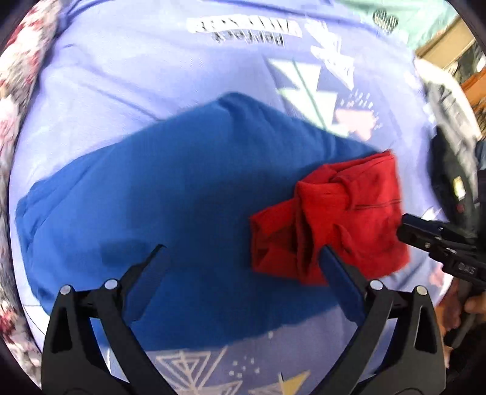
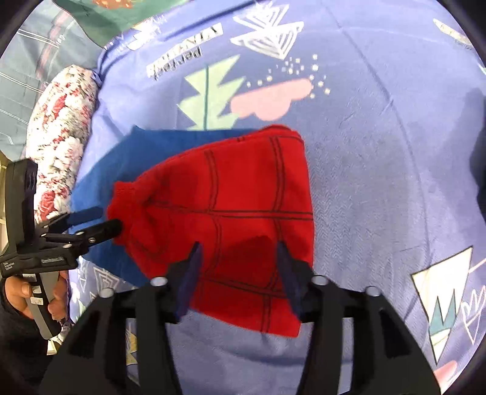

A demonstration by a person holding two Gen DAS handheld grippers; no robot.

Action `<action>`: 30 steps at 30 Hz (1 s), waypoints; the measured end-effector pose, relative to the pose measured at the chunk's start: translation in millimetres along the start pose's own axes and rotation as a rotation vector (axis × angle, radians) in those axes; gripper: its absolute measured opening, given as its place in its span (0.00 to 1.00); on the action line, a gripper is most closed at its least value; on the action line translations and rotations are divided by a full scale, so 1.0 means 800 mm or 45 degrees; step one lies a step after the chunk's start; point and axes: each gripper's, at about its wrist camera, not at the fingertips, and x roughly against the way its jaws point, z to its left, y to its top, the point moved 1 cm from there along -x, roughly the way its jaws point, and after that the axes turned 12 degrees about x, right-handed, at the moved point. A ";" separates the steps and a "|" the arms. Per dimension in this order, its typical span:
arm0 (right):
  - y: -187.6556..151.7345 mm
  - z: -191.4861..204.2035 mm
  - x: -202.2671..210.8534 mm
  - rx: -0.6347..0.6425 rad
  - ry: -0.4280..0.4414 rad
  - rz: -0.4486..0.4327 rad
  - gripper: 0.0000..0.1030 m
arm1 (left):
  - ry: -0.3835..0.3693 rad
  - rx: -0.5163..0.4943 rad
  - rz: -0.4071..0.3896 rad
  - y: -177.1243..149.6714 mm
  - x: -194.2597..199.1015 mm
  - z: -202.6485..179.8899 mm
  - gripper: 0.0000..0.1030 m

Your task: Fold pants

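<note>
Red pants with dark grid lines (image 2: 231, 218) lie folded on a blue garment (image 1: 170, 194) on the bed. In the left wrist view the red pants (image 1: 334, 218) look bunched at the right. My left gripper (image 1: 243, 255) is open above the blue garment, its right finger at the red pants' edge. It also shows in the right wrist view (image 2: 103, 221), jaws apart at the bunched left end of the red pants. My right gripper (image 2: 240, 252) is open over the red pants. In the left wrist view its fingertips (image 1: 407, 228) sit at the pants' right edge.
A lilac bedsheet (image 2: 379, 152) with printed triangles and trees covers the bed. A floral pillow (image 2: 60, 136) lies at the left. A green cloth (image 2: 121, 12) lies at the far edge. The blue garment also shows in the right wrist view (image 2: 127, 158).
</note>
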 end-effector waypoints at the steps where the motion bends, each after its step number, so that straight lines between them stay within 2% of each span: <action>1: -0.002 0.001 0.006 -0.006 0.013 -0.013 0.54 | -0.031 0.032 -0.009 -0.005 0.011 0.013 0.97; 3: -0.008 -0.002 0.015 -0.028 0.069 -0.033 0.54 | -0.081 0.134 -0.030 -0.015 0.031 0.051 0.97; 5: -0.014 0.003 0.010 -0.032 0.133 -0.014 0.54 | -0.092 0.252 -0.049 -0.025 0.044 0.085 0.97; 6: -0.017 0.007 0.003 -0.015 0.136 0.015 0.54 | -0.086 0.314 -0.051 -0.031 0.048 0.102 0.97; 8: -0.027 0.013 -0.019 0.040 0.069 0.105 0.54 | -0.063 0.423 -0.041 -0.044 0.050 0.143 0.97; 11: -0.022 0.020 -0.024 0.045 0.058 0.094 0.63 | -0.042 0.578 -0.023 -0.060 0.047 0.188 0.97; 15: -0.011 0.022 -0.011 0.038 0.056 0.063 0.65 | -0.198 0.765 -0.030 -0.076 0.049 0.222 0.97; 19: -0.007 0.019 0.000 0.023 0.051 0.036 0.65 | -0.448 0.947 0.027 -0.079 0.026 0.237 0.95; 21: -0.008 0.018 0.006 0.005 0.044 0.020 0.66 | -0.453 1.025 0.035 -0.079 0.014 0.243 0.94; 24: -0.011 0.016 0.011 -0.009 0.020 0.012 0.69 | -0.450 1.086 0.015 -0.075 0.012 0.243 0.94; 26: -0.014 0.018 0.012 -0.010 0.029 0.006 0.69 | -0.433 1.068 -0.011 -0.069 0.013 0.246 0.93; 28: -0.018 0.017 0.012 -0.016 0.031 0.000 0.69 | -0.405 1.037 -0.024 -0.060 0.010 0.244 0.74; 30: -0.021 0.016 0.010 -0.030 0.034 0.005 0.69 | -0.373 1.031 -0.021 -0.050 0.007 0.245 0.70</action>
